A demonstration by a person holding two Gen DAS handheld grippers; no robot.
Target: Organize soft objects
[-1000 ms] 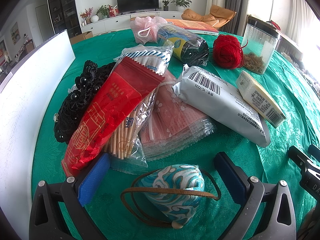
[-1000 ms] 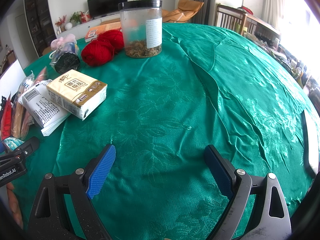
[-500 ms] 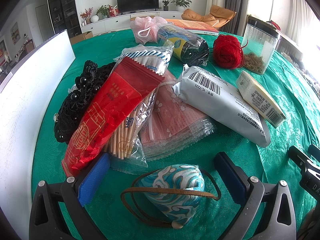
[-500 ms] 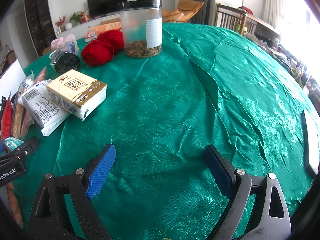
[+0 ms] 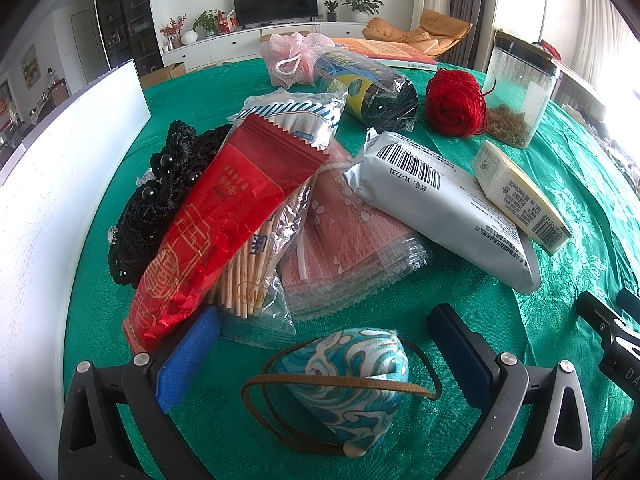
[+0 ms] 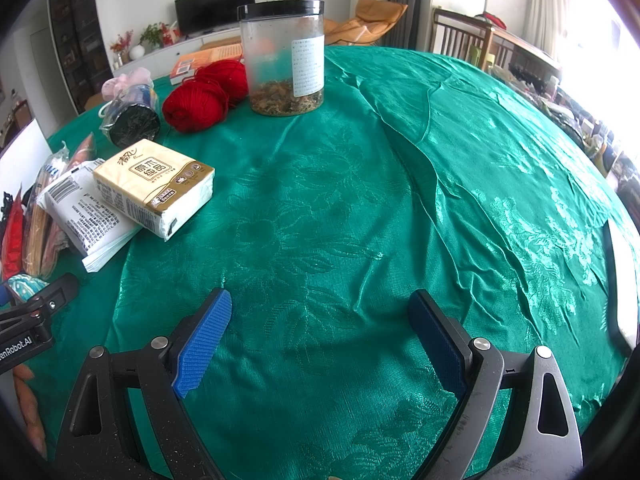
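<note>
A blue-and-white patterned pouch (image 5: pixel 344 380) with a brown cord lies on the green cloth between the fingers of my left gripper (image 5: pixel 324 356), which is open and not touching it. Beyond it are a red chopstick pack (image 5: pixel 224 216), a black beaded knit piece (image 5: pixel 160 184), pink masks in plastic (image 5: pixel 352 240), a white packet (image 5: pixel 436 200), a tissue pack (image 5: pixel 520 196), red yarn (image 5: pixel 454 102) and a pink mesh puff (image 5: pixel 292 58). My right gripper (image 6: pixel 320 344) hangs open over bare cloth, right of the tissue pack (image 6: pixel 156 184) and red yarn (image 6: pixel 200 100).
A clear jar with a black lid (image 6: pixel 284 60) stands behind the yarn. A wrapped dark roll (image 5: pixel 372 92) and an orange book (image 5: pixel 384 52) lie at the back. A white board (image 5: pixel 60 200) runs along the left. Green cloth (image 6: pixel 400 200) stretches to the right.
</note>
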